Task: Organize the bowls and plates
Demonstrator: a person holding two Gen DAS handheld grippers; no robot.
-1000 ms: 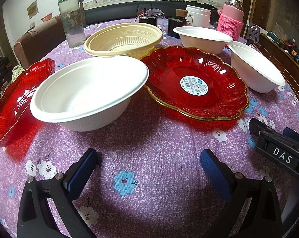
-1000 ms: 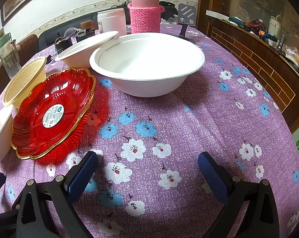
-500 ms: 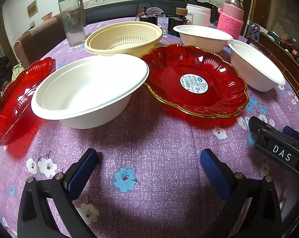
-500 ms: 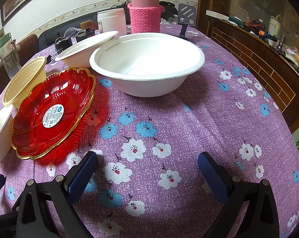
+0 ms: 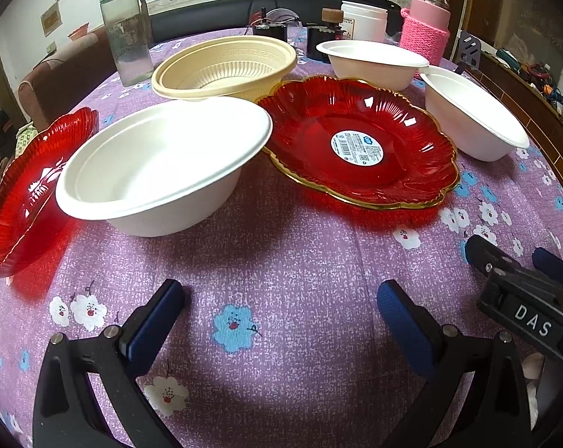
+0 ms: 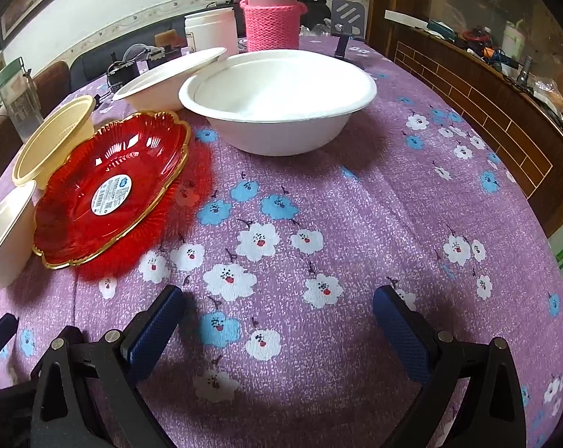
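Behind the white bowl (image 6: 277, 112), a pink bottle (image 6: 272, 11) stands.

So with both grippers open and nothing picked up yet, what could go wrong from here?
1. The nearest white bowl overlaps the rims of both the left red plate and the labelled red plate; lifting it with the left gripper may drag or tip either.
2. The far white bowl leans against the big white bowl, so it may drop when the right gripper lifts that one.
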